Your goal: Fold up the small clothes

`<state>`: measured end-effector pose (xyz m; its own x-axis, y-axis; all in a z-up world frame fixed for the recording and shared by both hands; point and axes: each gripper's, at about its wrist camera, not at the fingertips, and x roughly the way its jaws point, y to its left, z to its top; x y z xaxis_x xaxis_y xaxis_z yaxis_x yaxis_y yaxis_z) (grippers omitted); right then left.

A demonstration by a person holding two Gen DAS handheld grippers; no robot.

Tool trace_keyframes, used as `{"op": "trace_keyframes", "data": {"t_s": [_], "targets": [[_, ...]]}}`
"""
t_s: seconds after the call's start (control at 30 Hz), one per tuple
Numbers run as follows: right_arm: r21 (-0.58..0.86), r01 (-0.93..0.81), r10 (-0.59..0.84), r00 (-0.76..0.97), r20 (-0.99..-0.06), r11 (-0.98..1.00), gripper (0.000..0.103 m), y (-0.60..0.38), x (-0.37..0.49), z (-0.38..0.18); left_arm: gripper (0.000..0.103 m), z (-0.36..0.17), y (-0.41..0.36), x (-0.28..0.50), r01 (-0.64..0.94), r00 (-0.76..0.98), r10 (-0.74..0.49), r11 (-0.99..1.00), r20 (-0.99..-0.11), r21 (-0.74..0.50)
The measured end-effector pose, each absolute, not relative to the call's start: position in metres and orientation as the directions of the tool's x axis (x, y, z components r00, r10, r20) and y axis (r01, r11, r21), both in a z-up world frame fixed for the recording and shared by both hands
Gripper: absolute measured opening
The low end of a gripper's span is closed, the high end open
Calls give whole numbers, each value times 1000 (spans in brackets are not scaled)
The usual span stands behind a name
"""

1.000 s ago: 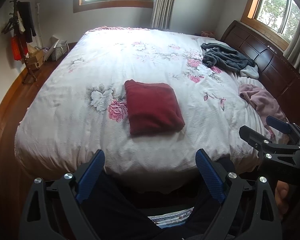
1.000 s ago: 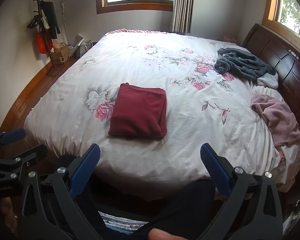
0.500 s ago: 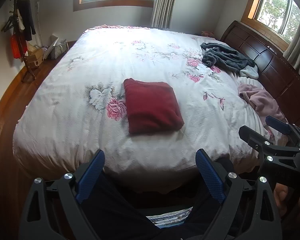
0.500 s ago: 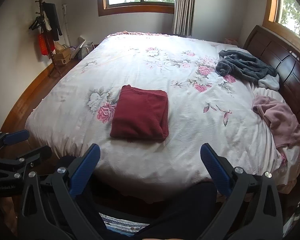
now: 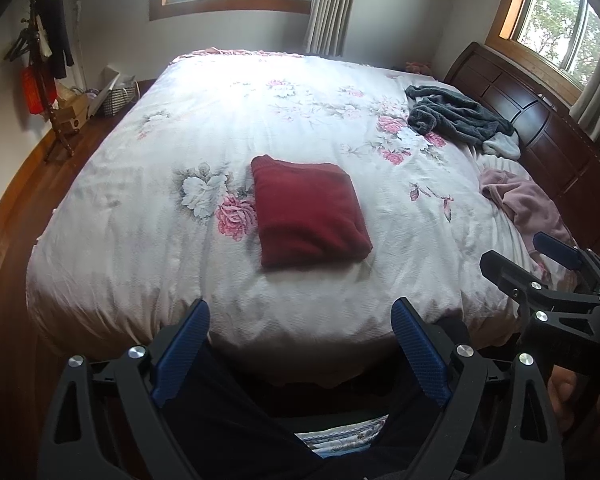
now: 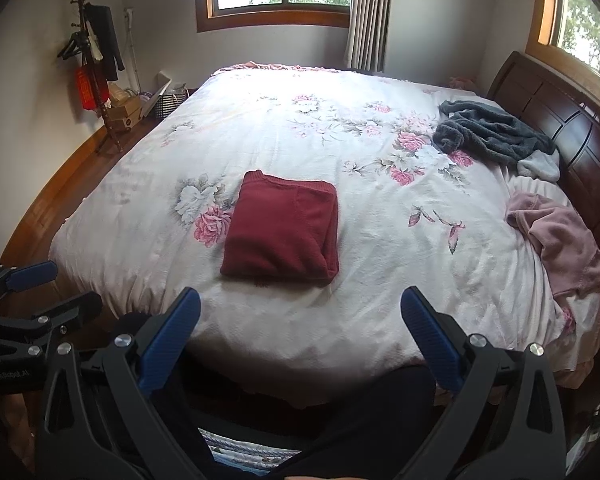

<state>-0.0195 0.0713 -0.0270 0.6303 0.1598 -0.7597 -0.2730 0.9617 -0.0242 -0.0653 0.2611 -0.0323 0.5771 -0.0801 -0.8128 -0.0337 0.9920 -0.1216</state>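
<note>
Bedroom, floral bed (image 5: pixel 148 208) filling both frames.
Red folded garment (image 5: pixel 310 212) lies at centre; left tongs (image 5: pixel 300 344) and right tongs (image 6: pixel 300 328) hang apart, empty, at bottom.

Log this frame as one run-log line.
left gripper: open, empty | right gripper: open, empty | red garment: folded on bed | pink garment: unfolded
</note>
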Motion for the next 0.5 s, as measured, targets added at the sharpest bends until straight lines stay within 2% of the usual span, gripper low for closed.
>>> {"op": "trace_keyframes", "data": {"t_s": [0.5], "targets": [[-25, -274, 160, 629, -761, 961, 100, 71, -15, -28, 92, -33, 259, -67, -36, 578, -77, 992, -813, -119]]}}
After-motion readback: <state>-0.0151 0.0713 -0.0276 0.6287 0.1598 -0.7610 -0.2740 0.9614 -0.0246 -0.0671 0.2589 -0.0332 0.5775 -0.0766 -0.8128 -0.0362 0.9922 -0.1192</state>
